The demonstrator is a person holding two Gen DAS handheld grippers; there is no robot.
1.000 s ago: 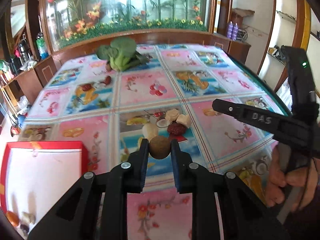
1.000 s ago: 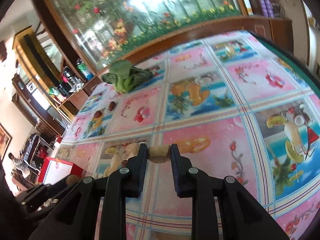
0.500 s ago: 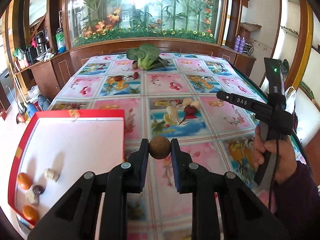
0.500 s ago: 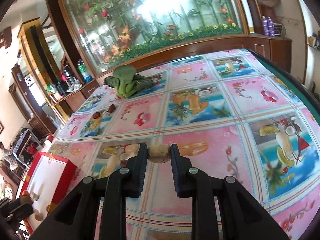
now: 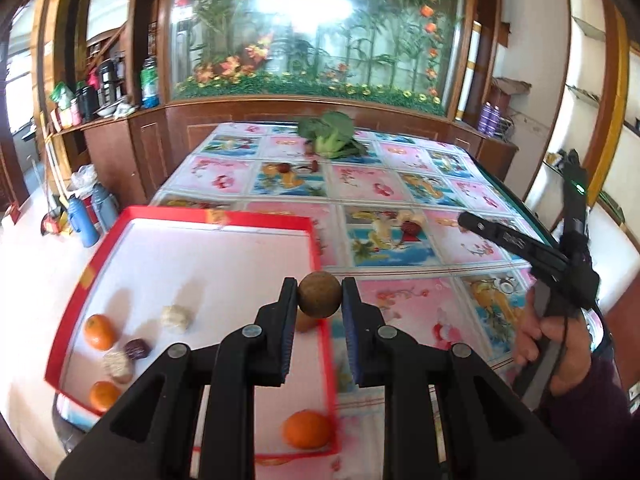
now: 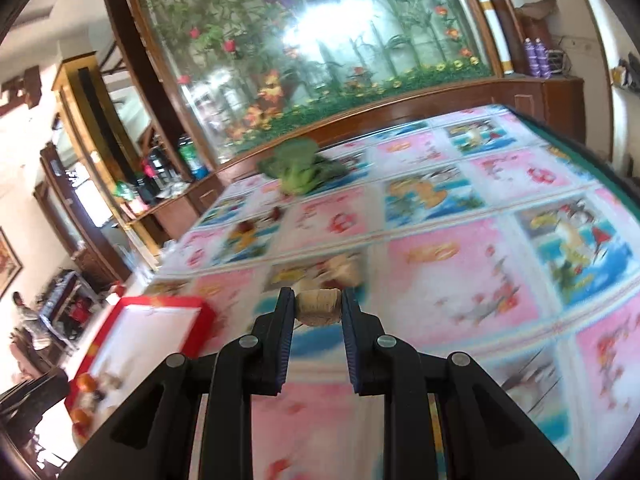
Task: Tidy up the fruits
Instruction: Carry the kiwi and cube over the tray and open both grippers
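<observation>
I have both tongs loaded now. The left tongs point(image 5: 319, 300) pinch a round brown fruit point(image 5: 319, 294), hanging over the right edge of the red tray point(image 5: 208, 216). The right tongs point(image 6: 318, 306) pinch a pale ribbed piece point(image 6: 318, 307) above the bench point(image 6: 460, 280), with the tray well apart at its left.

In the tray already: three oranges point(image 5: 99, 332), two pale pieces point(image 5: 176, 318), one dark purple piece point(image 5: 137, 349).

Approx. halfway, I judge. Left on the bench: a small pile w/ a red fruit point(image 5: 409, 227) mid-bench, a few red bits and a green vegetable point(image 5: 330, 136) near the far edge.
</observation>
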